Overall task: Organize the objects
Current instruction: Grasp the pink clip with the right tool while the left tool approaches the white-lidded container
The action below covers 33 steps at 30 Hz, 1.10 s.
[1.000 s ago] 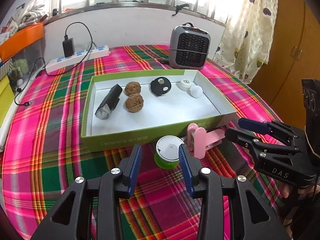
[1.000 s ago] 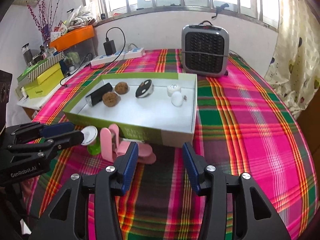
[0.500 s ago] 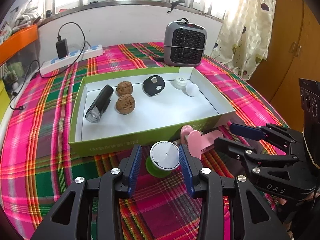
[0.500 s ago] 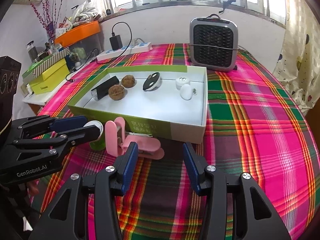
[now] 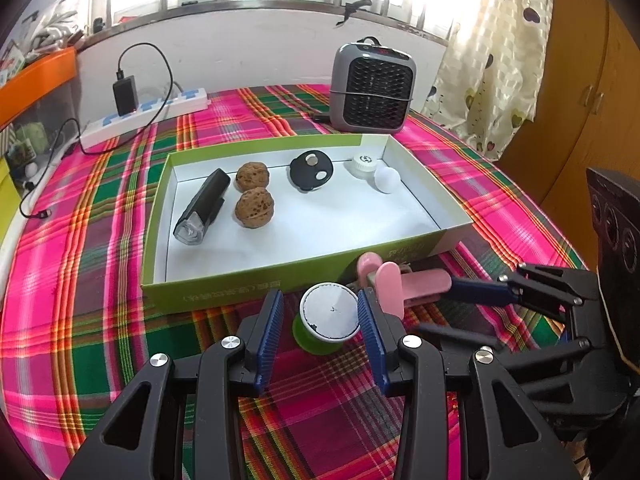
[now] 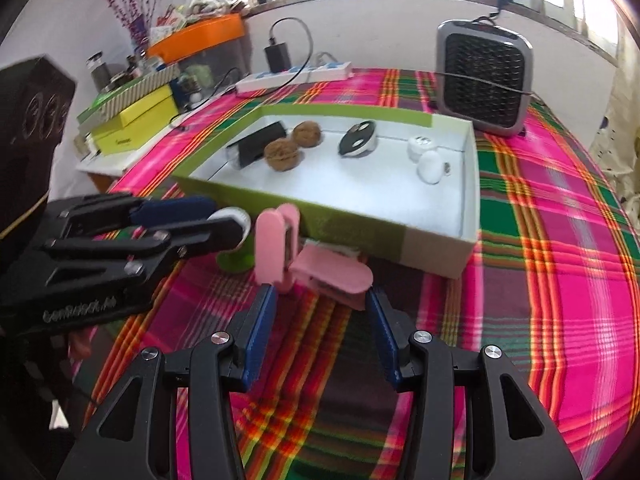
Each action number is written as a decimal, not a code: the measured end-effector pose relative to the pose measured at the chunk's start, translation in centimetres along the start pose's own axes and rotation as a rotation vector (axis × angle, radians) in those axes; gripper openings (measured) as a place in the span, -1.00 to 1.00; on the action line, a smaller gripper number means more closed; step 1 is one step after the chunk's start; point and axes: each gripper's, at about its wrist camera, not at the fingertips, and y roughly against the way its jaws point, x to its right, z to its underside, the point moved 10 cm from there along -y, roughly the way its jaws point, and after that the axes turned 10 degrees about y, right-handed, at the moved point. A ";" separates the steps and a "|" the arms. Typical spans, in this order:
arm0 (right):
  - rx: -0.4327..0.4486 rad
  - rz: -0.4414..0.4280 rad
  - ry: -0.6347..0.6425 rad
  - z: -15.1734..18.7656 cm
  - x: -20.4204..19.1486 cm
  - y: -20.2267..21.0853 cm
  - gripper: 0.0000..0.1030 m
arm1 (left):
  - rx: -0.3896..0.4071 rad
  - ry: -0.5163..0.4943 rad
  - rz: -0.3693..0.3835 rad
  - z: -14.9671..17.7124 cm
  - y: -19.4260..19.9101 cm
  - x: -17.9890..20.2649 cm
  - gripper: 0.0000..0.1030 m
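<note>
A green spool with a white top (image 5: 329, 316) stands on the plaid cloth in front of the green box (image 5: 240, 289). My left gripper (image 5: 320, 320) is open, with the spool between its blue pads and a gap on the left side. Just right of the spool lies a pink clip (image 5: 404, 284). In the right wrist view the pink clip (image 6: 320, 272) lies just beyond the open right gripper (image 6: 320, 312), between its fingertips' lines. The left gripper (image 6: 216, 220) reaches in from the left over the spool (image 6: 236, 258). The right gripper (image 5: 456, 312) comes in from the right.
The box (image 6: 352, 228) holds a black flashlight (image 5: 202, 210), two walnuts (image 5: 254, 208), a black round gadget (image 5: 312, 168), a white cap (image 5: 363, 165) and a white ball (image 5: 387, 180). Behind it stand a grey heater (image 5: 372, 88) and a power strip (image 5: 148, 116). Yellow boxes (image 6: 132, 120) sit off the table's left.
The left gripper has moved forward, so the spool now stands between its pads. The right gripper has closed in on the pink clip and tilted a little.
</note>
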 end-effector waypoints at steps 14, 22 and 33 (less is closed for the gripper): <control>-0.018 0.084 0.022 0.1 1.8 0.3 -0.07 | -0.005 -0.001 0.007 0.1 0.0 -0.1 -0.29; -0.049 0.036 0.080 -0.3 0.9 -0.9 -0.07 | -0.008 -0.014 -0.002 0.2 -0.1 0.4 -0.28; -0.027 -0.029 0.100 -0.1 -0.8 -0.5 -0.21 | -0.001 -0.005 -0.015 0.0 0.2 -0.3 -0.28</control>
